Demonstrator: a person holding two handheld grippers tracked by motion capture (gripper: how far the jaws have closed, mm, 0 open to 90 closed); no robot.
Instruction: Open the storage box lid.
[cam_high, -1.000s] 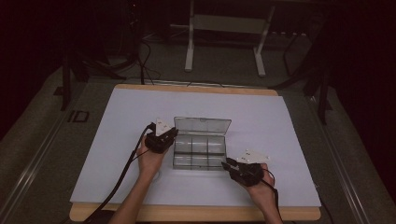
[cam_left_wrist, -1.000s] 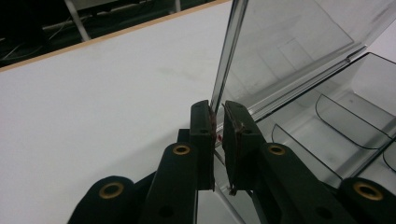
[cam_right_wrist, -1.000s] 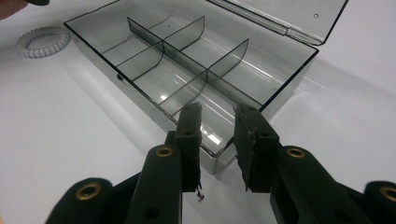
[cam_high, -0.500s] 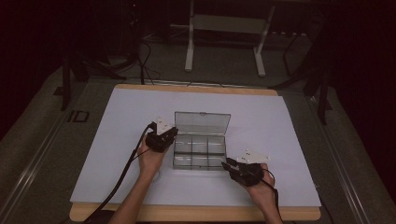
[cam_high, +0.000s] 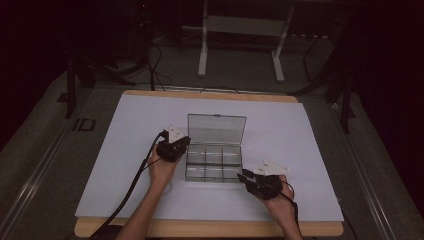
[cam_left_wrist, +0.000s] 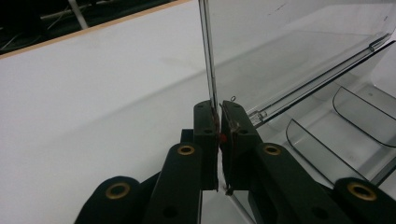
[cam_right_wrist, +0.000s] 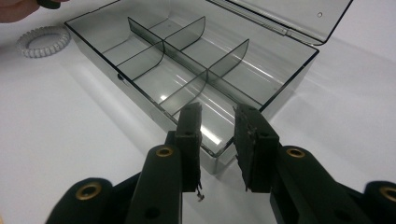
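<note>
My left gripper (cam_left_wrist: 218, 116) is clamped on the side edge of the clear box's (cam_high: 214, 162) raised lid (cam_left_wrist: 289, 46), mid-worktop (cam_high: 125, 150). My right gripper (cam_right_wrist: 217, 121) hovers slightly parted, holding nothing, at the box's near corner; a coiled ring (cam_right_wrist: 43, 41) lies beside the box.

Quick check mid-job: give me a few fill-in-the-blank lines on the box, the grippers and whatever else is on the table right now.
1. The left gripper is shut on the edge of the box's ____.
2. The right gripper is ____, its jaws apart at the corner of the box.
3. The box's compartments hold ____.
4. The coiled hair tie lies on the table, ____ the box.

Missing words: lid; open; nothing; outside
</note>
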